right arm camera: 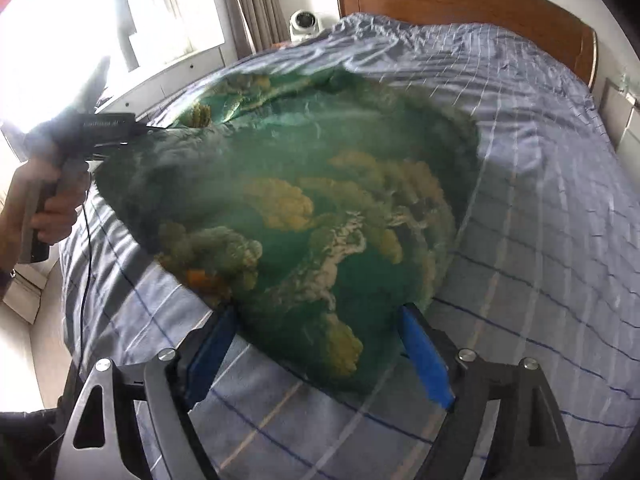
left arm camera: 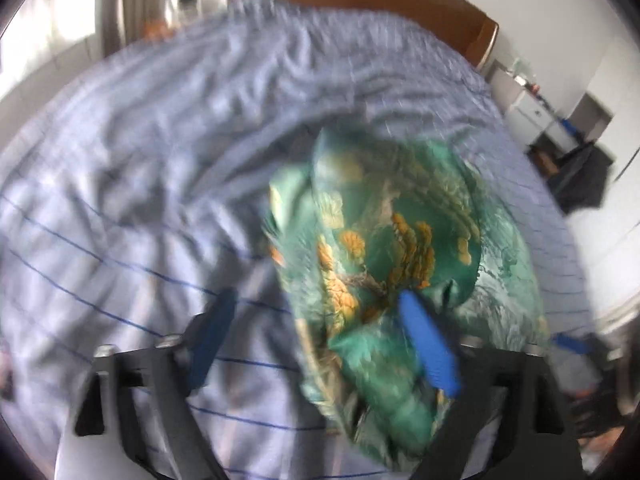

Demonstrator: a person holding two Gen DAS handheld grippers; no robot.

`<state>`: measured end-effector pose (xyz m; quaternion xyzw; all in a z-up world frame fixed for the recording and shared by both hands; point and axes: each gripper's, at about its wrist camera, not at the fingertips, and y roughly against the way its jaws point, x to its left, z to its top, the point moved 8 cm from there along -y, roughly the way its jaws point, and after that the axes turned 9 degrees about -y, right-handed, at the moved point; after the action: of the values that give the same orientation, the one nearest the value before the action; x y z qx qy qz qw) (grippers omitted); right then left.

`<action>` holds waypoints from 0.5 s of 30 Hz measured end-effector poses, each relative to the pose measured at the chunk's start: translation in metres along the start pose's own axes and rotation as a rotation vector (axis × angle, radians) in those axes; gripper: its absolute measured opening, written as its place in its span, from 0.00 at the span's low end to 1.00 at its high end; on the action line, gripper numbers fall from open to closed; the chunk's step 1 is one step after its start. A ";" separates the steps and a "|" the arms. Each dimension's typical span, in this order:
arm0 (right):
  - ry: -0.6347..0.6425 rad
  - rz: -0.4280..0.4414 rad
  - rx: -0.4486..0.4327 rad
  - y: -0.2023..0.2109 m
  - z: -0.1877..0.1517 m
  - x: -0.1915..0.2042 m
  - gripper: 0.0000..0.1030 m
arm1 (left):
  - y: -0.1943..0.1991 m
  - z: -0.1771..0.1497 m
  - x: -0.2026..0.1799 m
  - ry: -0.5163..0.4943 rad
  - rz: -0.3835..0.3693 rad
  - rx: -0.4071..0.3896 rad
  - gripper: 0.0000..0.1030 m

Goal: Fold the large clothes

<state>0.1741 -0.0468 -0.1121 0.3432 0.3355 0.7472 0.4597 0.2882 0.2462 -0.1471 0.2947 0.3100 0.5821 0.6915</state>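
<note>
A green floral garment (right arm camera: 304, 208) lies bunched on the bed's blue checked sheet (right arm camera: 540, 184). Both the left gripper (left arm camera: 320, 328) and the right gripper (right arm camera: 316, 344) have jaws spread wide, gripping nothing.

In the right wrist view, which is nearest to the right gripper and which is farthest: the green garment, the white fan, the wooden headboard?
From the right gripper:
1. green garment, directly ahead, its near edge between the blue fingers.
2. white fan, far, upper left beside the bed.
3. wooden headboard, far end of the bed; too close to the fan to rank surely.
</note>
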 end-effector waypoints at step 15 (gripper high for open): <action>-0.002 -0.111 -0.126 0.065 -0.017 -0.036 0.82 | 0.064 0.012 -0.012 -0.081 0.272 -0.124 0.97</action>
<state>0.1425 -0.1063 -0.0757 0.2951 0.3057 0.7399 0.5215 0.2567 0.2437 -0.0894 0.3143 0.2026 0.6761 0.6350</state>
